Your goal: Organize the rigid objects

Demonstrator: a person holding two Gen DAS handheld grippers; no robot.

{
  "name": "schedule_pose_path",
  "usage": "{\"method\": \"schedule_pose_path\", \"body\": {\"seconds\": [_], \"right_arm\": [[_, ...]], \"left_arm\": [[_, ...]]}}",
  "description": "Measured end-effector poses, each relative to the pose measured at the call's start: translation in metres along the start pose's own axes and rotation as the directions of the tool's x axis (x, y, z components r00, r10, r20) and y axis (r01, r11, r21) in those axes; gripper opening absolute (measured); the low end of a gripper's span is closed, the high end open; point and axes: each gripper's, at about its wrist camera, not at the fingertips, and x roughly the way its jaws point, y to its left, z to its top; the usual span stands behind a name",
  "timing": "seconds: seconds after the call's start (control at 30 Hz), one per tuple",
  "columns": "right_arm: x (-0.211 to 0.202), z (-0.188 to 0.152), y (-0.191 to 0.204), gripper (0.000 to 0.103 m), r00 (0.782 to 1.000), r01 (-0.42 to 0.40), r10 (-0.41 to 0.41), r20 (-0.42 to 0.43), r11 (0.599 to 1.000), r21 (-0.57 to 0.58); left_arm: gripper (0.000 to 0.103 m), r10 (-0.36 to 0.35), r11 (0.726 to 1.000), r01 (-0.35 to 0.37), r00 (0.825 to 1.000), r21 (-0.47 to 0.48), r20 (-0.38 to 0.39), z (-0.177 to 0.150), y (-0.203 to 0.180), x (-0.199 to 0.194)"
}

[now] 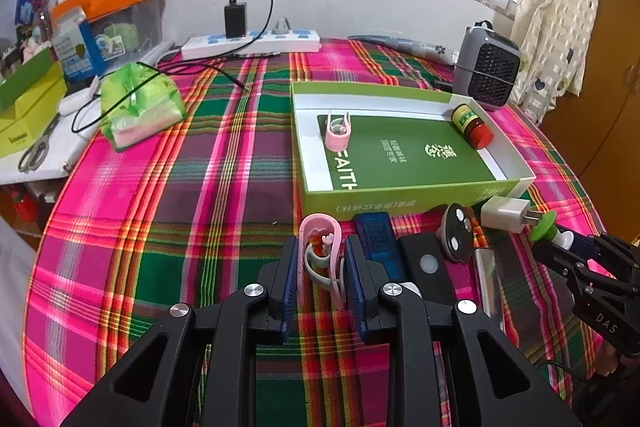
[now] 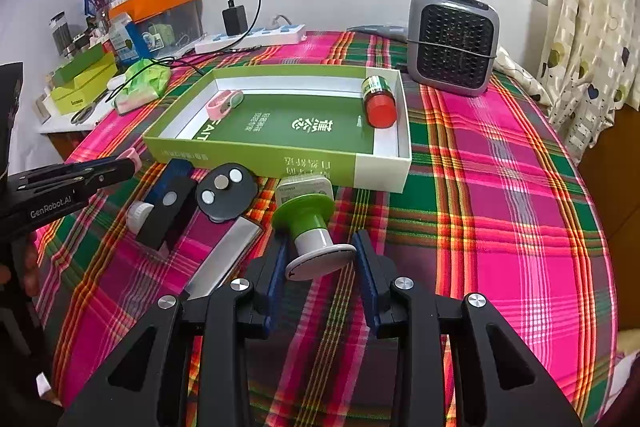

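"GenRobot.AI" is printed on the left hand-held gripper (image 1: pixel 322 267), clamped on a pink plastic clip (image 1: pixel 320 243) near the surface's front edge. "FAITH" is read inside the green cardboard box (image 2: pixel 256 151). A green-and-white spool (image 2: pixel 310 227) is pinched by the right hand-held gripper (image 2: pixel 320 263).

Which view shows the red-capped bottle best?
The right wrist view: the bottle lies large in the green box, cap toward the camera. In the left wrist view it is smaller, at the box's far right corner.

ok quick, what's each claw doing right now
left claw: closed on the pink clip
right claw: closed on the green and white spool
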Motion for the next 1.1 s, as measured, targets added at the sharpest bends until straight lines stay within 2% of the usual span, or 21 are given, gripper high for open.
{"method": "schedule_pose_path", "body": {"seconds": [0.5, 1.1], "right_arm": [[-0.009, 0.028, 0.002, 0.034, 0.998, 0.001, 0.0, 0.059, 1.0, -0.026], [-0.006, 0.04, -0.018, 0.034, 0.998, 0.017, -0.017, 0.063, 1.0, 0.003]], "left_arm": [[0.022, -0.007, 1.0, 0.006, 1.0, 0.016, 0.031, 0.019, -0.006, -0.004], [0.022, -0.028, 0.999, 0.027, 0.999, 0.023, 0.029, 0.031, -0.009, 0.006]]}}
